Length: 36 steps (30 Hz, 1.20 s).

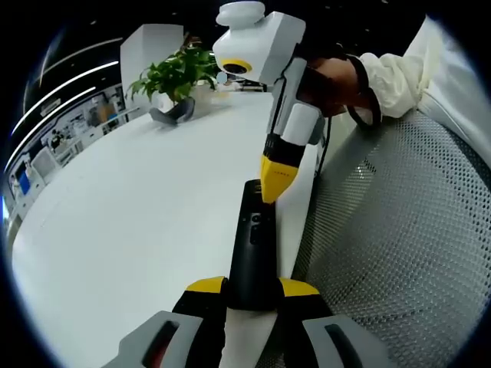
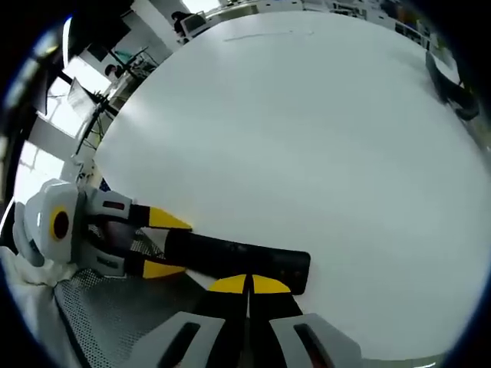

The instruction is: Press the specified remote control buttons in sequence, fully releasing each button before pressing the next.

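Remote (image 1: pixel 252 253) lies at the white surface (image 1: pixel 138 207) edge. Left gripper (image 1: pixel 252 290) fingers clamp its near end, steadying it; right gripper (image 1: pixel 273 184) fingers, closed together, tip onto its buttons.

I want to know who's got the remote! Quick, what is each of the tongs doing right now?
Left tongs: shut on the black remote, gripping its near end.
Right tongs: shut, yellow tips together, pressing down on the remote's top.
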Motion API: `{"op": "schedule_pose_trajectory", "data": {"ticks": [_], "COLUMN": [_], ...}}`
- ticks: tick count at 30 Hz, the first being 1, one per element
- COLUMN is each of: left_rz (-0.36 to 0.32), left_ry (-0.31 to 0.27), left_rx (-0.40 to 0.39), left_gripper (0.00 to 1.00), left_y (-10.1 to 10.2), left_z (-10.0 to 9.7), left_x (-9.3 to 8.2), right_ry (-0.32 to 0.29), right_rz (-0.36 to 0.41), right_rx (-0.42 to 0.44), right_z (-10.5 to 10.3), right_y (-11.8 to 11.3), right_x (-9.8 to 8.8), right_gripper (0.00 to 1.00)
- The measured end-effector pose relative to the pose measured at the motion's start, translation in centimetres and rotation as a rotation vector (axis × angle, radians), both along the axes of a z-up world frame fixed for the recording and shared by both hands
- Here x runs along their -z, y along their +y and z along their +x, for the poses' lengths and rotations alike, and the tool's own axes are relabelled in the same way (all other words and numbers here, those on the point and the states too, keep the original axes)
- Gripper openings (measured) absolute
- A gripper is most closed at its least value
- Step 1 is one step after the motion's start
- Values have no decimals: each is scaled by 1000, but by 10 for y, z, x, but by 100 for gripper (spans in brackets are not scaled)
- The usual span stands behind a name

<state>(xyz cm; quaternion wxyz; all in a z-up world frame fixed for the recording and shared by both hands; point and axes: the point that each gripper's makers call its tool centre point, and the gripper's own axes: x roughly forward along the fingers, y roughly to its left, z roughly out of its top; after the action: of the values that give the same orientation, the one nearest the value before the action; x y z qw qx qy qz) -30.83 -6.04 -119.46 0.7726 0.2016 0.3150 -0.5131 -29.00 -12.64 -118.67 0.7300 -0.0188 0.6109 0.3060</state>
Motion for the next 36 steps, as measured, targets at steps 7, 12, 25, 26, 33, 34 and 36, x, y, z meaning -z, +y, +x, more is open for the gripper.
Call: {"op": "schedule_pose_trajectory", "data": {"ticks": [7,12,25,26,33,34,36], "left_rz": [-2,-3,-6,-6,-6,-5,-4], "left_ry": [1,2,-1,-2,-5,-5,-5], "left_rx": [0,1,5,6,13,13,14], "left_gripper": [25,25,25,25,25,25,25], "left_y": [0,0,-2,-1,-2,-2,-2], "left_z": [0,0,0,0,0,0,0], "left_x": [0,0,0,0,0,0,0], "right_ry": [1,-7,26,32,51,57,63], "right_rz": [-10,-17,11,14,25,30,37], "right_rx": [-7,-20,12,21,38,44,51], "right_z": [-1,-2,-2,-2,-2,-2,-1], "right_y": [0,-1,-2,-2,-2,-2,-2], "right_x": [2,3,4,4,4,4,5], "right_gripper": [0,0,0,0,0,0,0]}}
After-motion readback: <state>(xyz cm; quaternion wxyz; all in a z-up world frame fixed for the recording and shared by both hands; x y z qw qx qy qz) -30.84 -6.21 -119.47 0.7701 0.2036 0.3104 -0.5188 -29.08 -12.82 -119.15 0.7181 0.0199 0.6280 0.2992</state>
